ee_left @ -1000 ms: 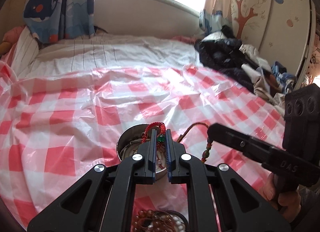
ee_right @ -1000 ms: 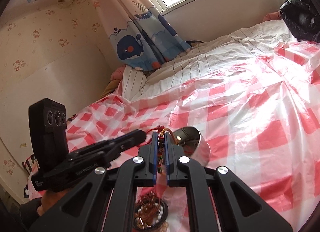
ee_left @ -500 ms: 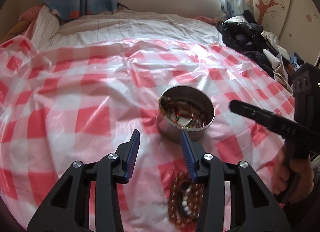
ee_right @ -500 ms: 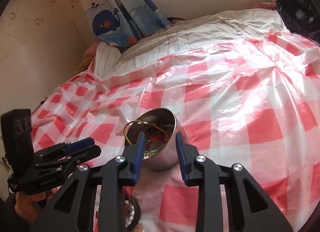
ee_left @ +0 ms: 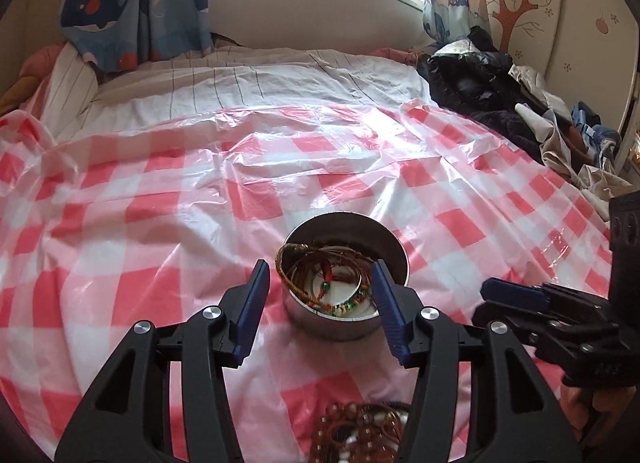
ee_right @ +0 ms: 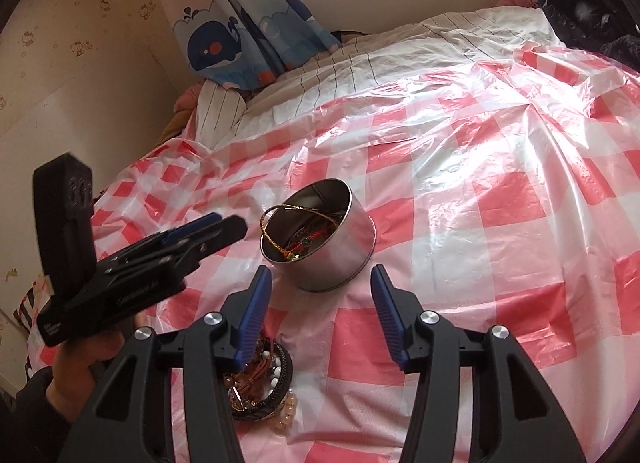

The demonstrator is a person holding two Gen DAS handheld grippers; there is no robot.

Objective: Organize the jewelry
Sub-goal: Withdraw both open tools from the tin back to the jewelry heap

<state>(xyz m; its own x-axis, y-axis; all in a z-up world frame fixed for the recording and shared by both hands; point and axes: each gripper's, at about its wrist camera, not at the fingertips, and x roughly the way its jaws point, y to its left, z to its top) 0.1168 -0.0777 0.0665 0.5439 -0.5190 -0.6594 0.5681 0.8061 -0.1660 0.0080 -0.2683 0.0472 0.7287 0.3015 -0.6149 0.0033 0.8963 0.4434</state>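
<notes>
A round metal tin (ee_left: 347,219) stands on the red-and-white checked sheet and holds several bracelets, among them a gold bangle (ee_left: 286,259) and a red cord with green beads (ee_left: 330,297). My left gripper (ee_left: 320,265) hovers just short of the tin, its jaws opening, nothing held between them. My right gripper (ee_right: 320,269) faces the same tin (ee_right: 344,259) from the other side, its jaws also opening and empty. Each gripper shows in the other's view: the right gripper (ee_left: 486,299), the left gripper (ee_right: 230,223). A pile of beaded bracelets (ee_right: 264,379) lies below the fingers.
The plastic checked sheet (ee_left: 160,203) covers a bed with striped bedding behind it. Dark clothes (ee_left: 480,79) are heaped at the bed's right side by a wardrobe. Whale-print curtains (ee_right: 224,43) hang under the window; a wall runs along the left.
Both grippers were shut on a red beaded cord above the tin. They have let go and stand apart from it; the cord now lies inside the tin.
</notes>
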